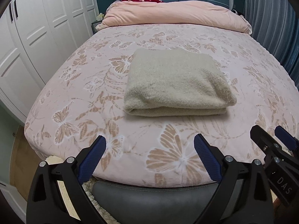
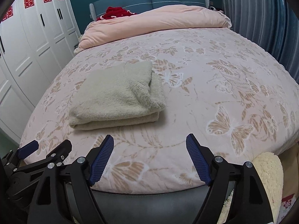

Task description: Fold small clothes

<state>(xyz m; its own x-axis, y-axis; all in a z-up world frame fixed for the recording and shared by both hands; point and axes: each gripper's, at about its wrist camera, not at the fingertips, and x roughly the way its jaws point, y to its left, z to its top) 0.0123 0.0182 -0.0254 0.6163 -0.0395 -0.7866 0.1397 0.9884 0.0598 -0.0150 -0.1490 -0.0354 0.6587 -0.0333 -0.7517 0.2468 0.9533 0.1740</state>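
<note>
At the near edge of the bed, I am holding both grippers wide open and empty, the left gripper nearer the folded sweater lying ahead, long side crosswise, than the right gripper.

Both grippers spread wide, nothing held

We have our left gripper low with its blue-padded jaws wide apart, and our right gripper level beside it, jaws equally parted, both pointing forward, side by side and near each other.

Folded beige sweater flat on butterfly-print bedspread, beyond spread-apart left gripper fingers.
</note>
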